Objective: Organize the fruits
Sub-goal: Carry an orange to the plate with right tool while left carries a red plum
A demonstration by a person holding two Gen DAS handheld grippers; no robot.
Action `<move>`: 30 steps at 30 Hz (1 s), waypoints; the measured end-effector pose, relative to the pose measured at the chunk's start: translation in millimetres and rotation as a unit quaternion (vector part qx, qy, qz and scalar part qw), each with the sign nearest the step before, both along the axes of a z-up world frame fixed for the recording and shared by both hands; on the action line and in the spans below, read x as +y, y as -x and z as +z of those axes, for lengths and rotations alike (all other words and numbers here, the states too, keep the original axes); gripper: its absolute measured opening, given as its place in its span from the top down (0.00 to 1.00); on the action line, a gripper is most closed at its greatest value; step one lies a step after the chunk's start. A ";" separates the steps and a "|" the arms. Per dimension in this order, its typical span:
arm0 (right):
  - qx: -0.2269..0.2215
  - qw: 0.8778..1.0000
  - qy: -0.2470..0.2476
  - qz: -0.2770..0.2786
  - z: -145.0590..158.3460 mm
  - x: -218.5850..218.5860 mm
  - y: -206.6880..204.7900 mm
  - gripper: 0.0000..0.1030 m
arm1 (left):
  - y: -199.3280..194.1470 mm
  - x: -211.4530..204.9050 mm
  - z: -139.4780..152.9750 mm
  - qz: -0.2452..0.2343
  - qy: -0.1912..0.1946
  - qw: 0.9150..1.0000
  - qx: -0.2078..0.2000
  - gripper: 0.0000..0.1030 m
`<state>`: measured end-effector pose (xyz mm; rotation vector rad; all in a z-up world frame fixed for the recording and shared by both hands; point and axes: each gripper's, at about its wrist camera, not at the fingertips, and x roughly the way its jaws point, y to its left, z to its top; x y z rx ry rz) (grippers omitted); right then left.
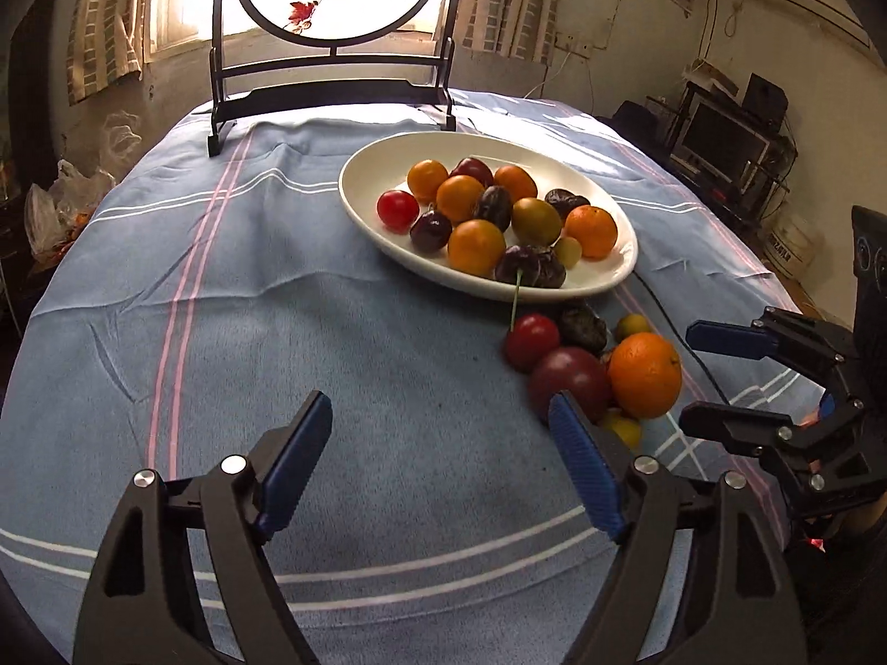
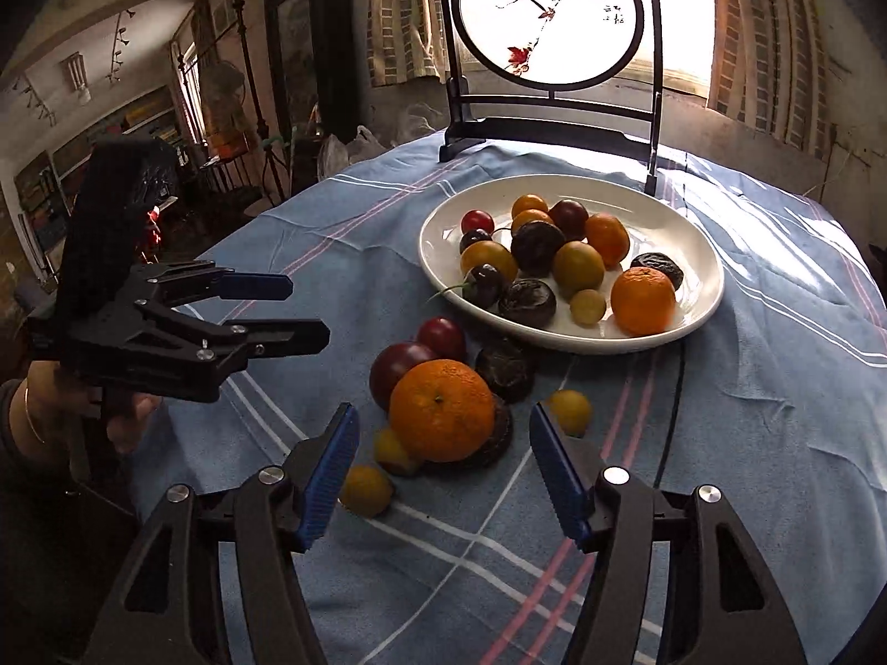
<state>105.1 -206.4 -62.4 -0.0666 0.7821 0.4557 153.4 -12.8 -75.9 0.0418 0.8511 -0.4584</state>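
1. Right gripper (image 2: 438, 471) sits nearest the lens, jaws spread wide and holding nothing, lined up on the loose orange (image 2: 442, 409).
2. Left gripper (image 1: 441, 463) is likewise wide and empty, hovering over bare tablecloth (image 1: 222, 332) on the near-left side of the plate (image 1: 621, 277).
3. Plate status: already loaded with oranges, dark plums and small red and yellow fruits.
4. Outstanding items: a pile on the cloth just in front of the plate's near rim, namely the orange, a purple plum (image 2: 400, 368) touching it, a red fruit (image 2: 442, 337), a wrinkled dark fruit (image 2: 505, 368) and small yellow fruits (image 2: 570, 411).
5. Judged step: pick the orange for transfer to the plate.
6. Recommendation: centre the jaws across the orange's widest part, close gently, and lift straight up, since neighbours lean against it and may roll.
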 end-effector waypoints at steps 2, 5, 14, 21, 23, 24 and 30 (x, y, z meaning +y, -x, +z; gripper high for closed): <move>0.003 1.000 0.006 -0.003 -3.5 8.2 -5.6 0.38 | 3.8 1.2 -3.8 0.002 0.007 1.000 0.009 0.24; 0.018 1.000 0.017 -0.014 -11.3 13.7 -13.6 0.57 | 5.8 -2.8 -5.8 0.008 -0.003 1.000 0.007 0.24; -0.012 0.993 -0.051 -0.103 -2.0 -53.3 2.7 0.58 | 8.8 -52.8 -6.1 -0.032 -0.030 0.999 -0.009 0.24; -0.009 0.990 -0.065 -0.121 -9.9 -80.7 13.1 0.58 | -7.3 -60.1 -17.3 -0.035 0.011 0.999 0.036 0.51; -0.016 0.991 -0.066 -0.116 -9.3 -79.4 14.7 0.58 | -8.1 -61.3 -18.6 -0.037 0.020 0.998 0.043 0.53; -0.017 0.991 -0.067 -0.115 -9.1 -79.0 14.6 0.58 | -7.7 -63.7 -20.0 -0.038 0.015 0.998 0.045 0.53; -0.019 0.990 -0.078 -0.115 -9.1 -82.2 15.6 0.58 | -13.6 -65.1 -23.5 -0.029 0.027 0.998 0.055 0.54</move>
